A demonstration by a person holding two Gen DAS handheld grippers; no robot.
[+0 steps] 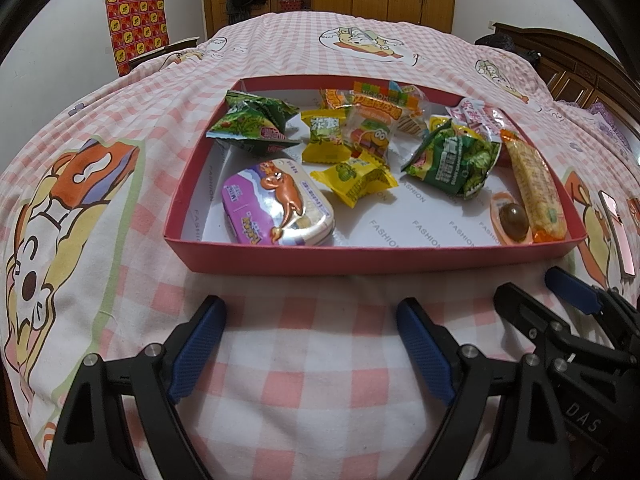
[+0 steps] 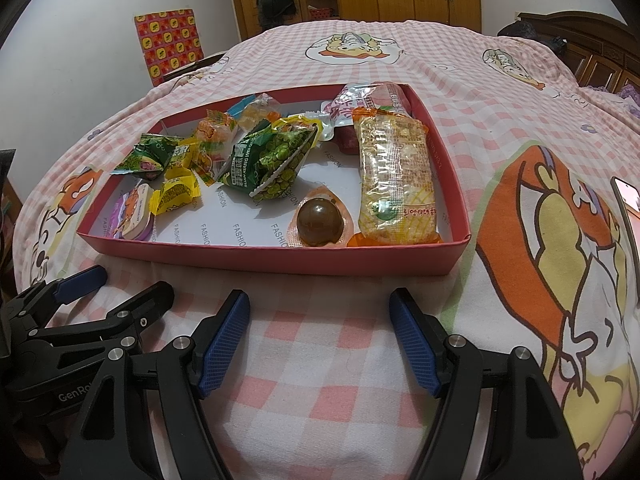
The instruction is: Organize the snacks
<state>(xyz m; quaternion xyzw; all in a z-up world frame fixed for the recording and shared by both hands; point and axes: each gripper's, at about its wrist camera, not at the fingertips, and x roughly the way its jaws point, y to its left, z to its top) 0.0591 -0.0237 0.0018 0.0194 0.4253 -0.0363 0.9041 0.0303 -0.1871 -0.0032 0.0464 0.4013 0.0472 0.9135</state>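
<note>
- The red box (image 1: 372, 258) lay on the checked bedspread (image 1: 320, 360) of a bed, and every snack in view sat inside it, so the sorting looked close to done or not yet begun; I could not tell which.
- The left claw (image 1: 312, 350) hung just short of the box's near wall, its blue pads apart with nothing between them.
- The right claw (image 2: 320, 346) waited beside it, also short of the near wall, jaws apart and empty.
- Inside the box, the purple tin (image 1: 278, 208) sat in the near corner on the left claw's side.
- The long cracker pack (image 2: 394, 184) ran along the opposite wall, with the brown ball sweet (image 2: 320, 220) just beside it against the near wall.
- The green pea bag (image 2: 272, 160) lay near the box's middle, and small yellow sweets (image 1: 354, 178) and other wrappers crowded toward the far wall.
- A phone (image 1: 618, 236) rested on the bedspread outside the box, beyond the cracker-pack wall.
- To do a pick well, I judged each claw should take the snack nearest its own side of the box: the tin for the left, the ball sweet or cracker pack for the right.
- The claw would need to clear the near wall before dropping in, or it would likely shove the light box across the soft bed.
- Crinkly bags would likely slip; pinching them at a sealed edge seemed safest.
</note>
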